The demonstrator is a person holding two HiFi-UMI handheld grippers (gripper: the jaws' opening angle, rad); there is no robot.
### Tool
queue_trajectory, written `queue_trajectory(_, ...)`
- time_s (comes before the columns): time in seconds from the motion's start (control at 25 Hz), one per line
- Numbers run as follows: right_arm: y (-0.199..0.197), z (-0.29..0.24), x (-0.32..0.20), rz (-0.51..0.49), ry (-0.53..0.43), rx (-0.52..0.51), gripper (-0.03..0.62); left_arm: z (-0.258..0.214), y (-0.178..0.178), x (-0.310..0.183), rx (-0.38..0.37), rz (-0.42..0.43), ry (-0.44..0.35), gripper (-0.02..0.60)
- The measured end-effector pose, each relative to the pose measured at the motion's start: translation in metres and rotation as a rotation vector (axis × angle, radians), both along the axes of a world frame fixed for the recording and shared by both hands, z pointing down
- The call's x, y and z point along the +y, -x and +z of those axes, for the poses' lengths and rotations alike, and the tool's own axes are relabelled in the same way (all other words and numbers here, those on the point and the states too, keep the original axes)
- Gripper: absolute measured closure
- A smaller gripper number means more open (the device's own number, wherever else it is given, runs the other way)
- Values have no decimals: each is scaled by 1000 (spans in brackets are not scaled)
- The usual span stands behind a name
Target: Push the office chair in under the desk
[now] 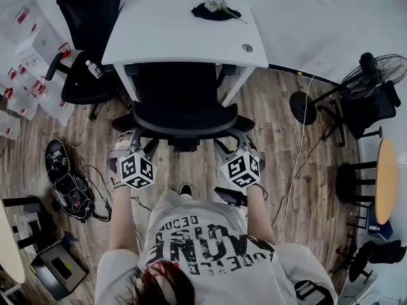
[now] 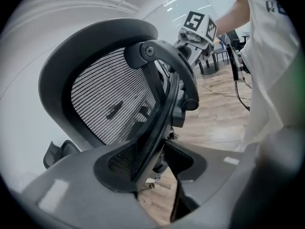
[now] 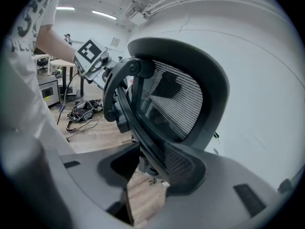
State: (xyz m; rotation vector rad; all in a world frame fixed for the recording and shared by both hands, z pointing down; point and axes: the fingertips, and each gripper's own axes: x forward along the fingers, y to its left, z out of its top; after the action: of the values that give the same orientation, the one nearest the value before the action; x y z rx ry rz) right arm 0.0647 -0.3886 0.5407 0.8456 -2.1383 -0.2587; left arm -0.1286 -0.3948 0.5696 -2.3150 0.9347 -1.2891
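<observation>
A black mesh office chair [image 1: 178, 116] stands with its seat partly under the white desk [image 1: 178, 37] and its backrest toward me. My left gripper [image 1: 130, 147] is shut on the backrest's left edge and my right gripper [image 1: 236, 147] on its right edge. In the left gripper view the backrest frame [image 2: 159, 104] runs down between the grey jaws of the left gripper [image 2: 152, 168], and the right gripper's marker cube [image 2: 199, 26] shows beyond it. The right gripper view mirrors this: the backrest [image 3: 176, 104] sits in the right gripper [image 3: 150, 168], with the left gripper's cube [image 3: 91, 57] behind.
A second black chair [image 1: 89, 37] stands left of the desk beside stacked boxes [image 1: 25, 56]. Cables and gear [image 1: 67, 183] lie on the wood floor at left. A fan [image 1: 381, 72] and a round wooden table [image 1: 385, 180] stand at right. A dark item with flowers [image 1: 216, 9] lies on the desk.
</observation>
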Motion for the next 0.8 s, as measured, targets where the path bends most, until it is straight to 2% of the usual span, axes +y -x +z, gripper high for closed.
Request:
queue_trajectory(0.4,-1,-1,0,5,16,16,434,-2,-2,2,5,10,-21,385)
queue_trajectory(0.8,-1,0,2,35,34,23,434,-2,-2,4,9,10,5,385)
